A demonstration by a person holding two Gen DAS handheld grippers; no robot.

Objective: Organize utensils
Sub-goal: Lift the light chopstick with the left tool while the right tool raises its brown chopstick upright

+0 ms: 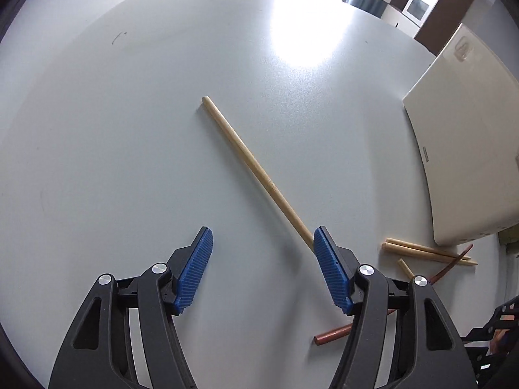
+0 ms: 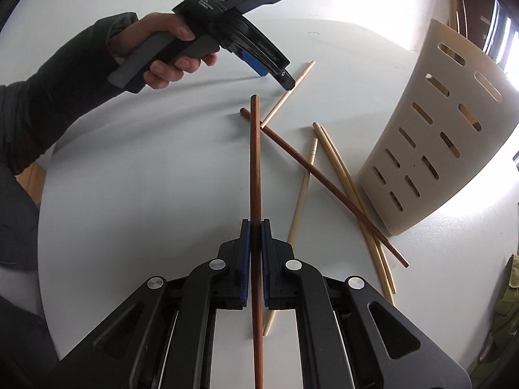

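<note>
Right gripper (image 2: 256, 227) clamped a dark chopstick (image 2: 256, 168) above the table (image 2: 146, 178).
Left gripper (image 1: 262, 243) stood wide over a pale chopstick (image 1: 249, 162) mid-table; other chopsticks (image 2: 337, 168) lay crossed beside the slotted holder (image 2: 431, 136) near the edge.

Daylight from a window (image 1: 418, 3) beyond the white table (image 1: 129, 113) burns a blown-out glare patch (image 1: 301, 32) onto its surface. Soft shadows trail the chopsticks. Fisheye distortion bends and darkens both frames' edges; focus holds sharp centrally.
</note>
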